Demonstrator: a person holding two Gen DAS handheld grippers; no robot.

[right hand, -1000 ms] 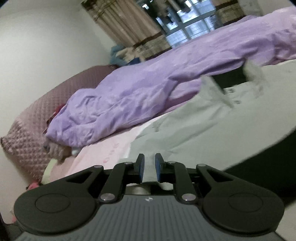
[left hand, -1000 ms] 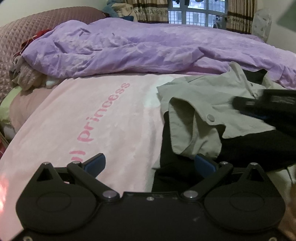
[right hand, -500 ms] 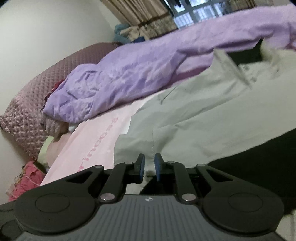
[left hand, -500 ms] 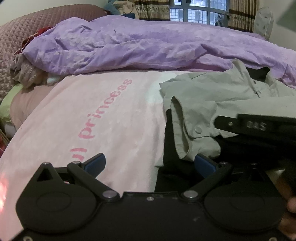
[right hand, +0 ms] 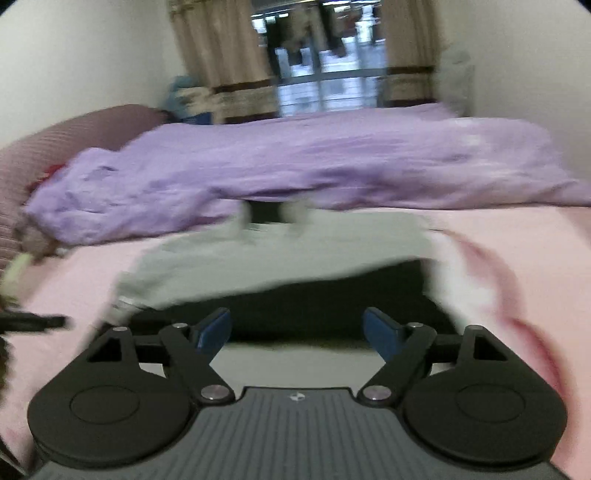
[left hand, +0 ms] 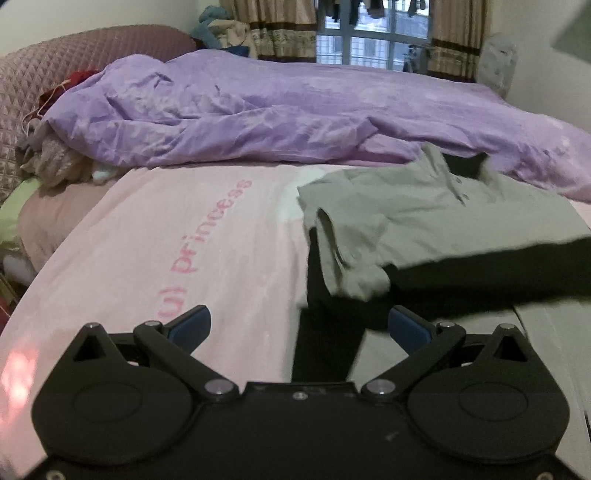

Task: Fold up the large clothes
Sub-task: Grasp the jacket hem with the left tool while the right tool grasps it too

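A bed (left hand: 110,229) covered by a pink blanket (left hand: 192,236) with "Princess" lettering filled both views. Behind the blanket lay a rumpled purple duvet (left hand: 280,118), with a curtained window (left hand: 373,33) beyond it. On the blanket, just in front of the duvet, a gray polo shirt (left hand: 417,206) lay spread out, collar toward the duvet, its near part folded over to show a black lining (left hand: 480,269). The left gripper (left hand: 301,326) hovered at the shirt's near left corner, jaws wide open. The right gripper (right hand: 297,328), blurred, hovered before the shirt's near edge, jaws open and empty.
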